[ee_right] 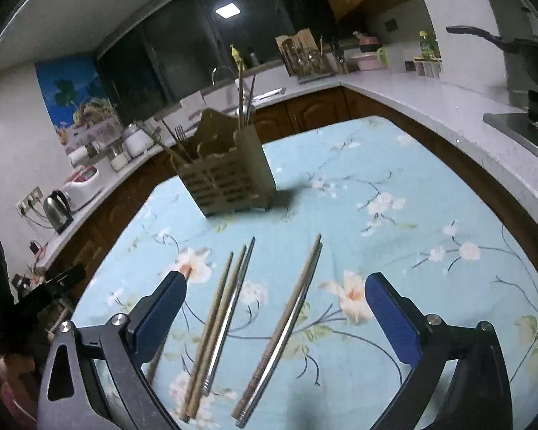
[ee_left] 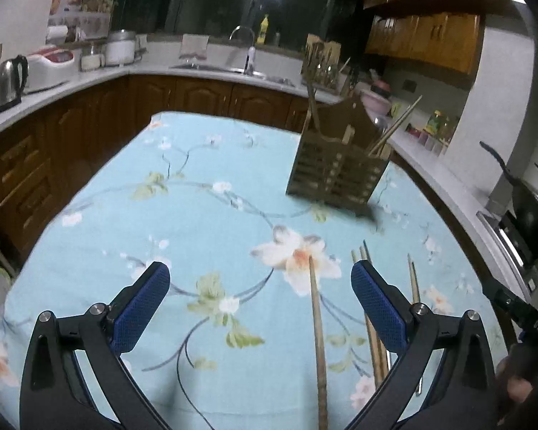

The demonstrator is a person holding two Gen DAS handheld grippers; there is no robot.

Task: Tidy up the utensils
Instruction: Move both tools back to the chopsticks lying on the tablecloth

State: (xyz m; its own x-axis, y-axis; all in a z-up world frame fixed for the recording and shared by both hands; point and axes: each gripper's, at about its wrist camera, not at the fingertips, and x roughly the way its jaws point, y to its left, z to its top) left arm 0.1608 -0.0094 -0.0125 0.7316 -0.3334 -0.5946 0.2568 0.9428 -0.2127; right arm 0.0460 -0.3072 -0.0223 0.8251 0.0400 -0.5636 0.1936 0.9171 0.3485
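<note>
- Left wrist view: the left gripper [ee_left: 260,288] is wide open and holds nothing. Its two blue pads [ee_left: 140,308] are far apart, above the blue flowered tablecloth [ee_left: 125,215].
- One wooden chopstick [ee_left: 317,337] lies on the cloth between the pads. It touches neither pad. It points toward the wooden utensil holder [ee_left: 335,168], which stands well apart, farther up the table and to the right.
- On the holder's side of that chopstick, more sticks [ee_left: 414,283] lie by the right pad. The pad hides part of them, so I cannot count them.
- Some sticks lean out of the holder's top.
- Right wrist view: the right gripper [ee_right: 275,299] is also wide open and empty.
- Between its pads lie five sticks, all pointing toward the utensil holder [ee_right: 229,179].
- Three lie close together on the left: two wooden chopsticks [ee_right: 215,322] and one shiny metal chopstick [ee_right: 233,308].
- Two more lie side by side on the right: one wooden stick [ee_right: 287,311] and one metal stick [ee_right: 292,329].
- The holder stands upright farther up the table. One fork [ee_right: 180,135] and a few sticks poke out of it.
</note>
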